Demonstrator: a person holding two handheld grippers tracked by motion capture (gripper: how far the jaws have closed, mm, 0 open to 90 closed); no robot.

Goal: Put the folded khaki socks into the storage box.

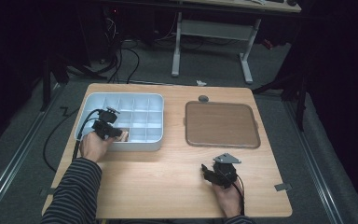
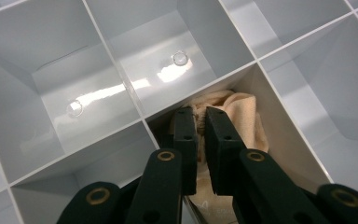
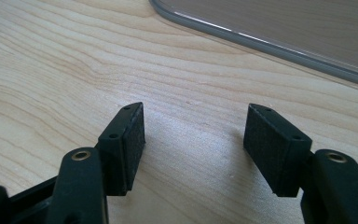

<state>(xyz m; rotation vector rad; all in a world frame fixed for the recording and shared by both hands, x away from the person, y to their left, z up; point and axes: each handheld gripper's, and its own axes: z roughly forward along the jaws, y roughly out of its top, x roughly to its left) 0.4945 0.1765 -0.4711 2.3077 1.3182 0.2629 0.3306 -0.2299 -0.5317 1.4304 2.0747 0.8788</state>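
The left gripper (image 2: 200, 116) reaches into a compartment of the pale blue divided organizer tray (image 1: 154, 122), in the row nearest the person. Its jaws stand almost fully closed, with a narrow gap between the pads. A fold of the beige cloth (image 2: 242, 116) sits in that gap and is pinched by the pads. The rest of the cloth lies bunched on the compartment floor, spreading toward 1 o'clock from the jaw tips. In the high view the left gripper (image 1: 116, 132) is at 9 o'clock on the wooden table (image 1: 168, 177).

The right gripper (image 3: 193, 135) rests low over the table at 5 o'clock. Its jaws stand wide apart and hold nothing. The brown tray (image 1: 221, 125) lies at 1 o'clock from it.
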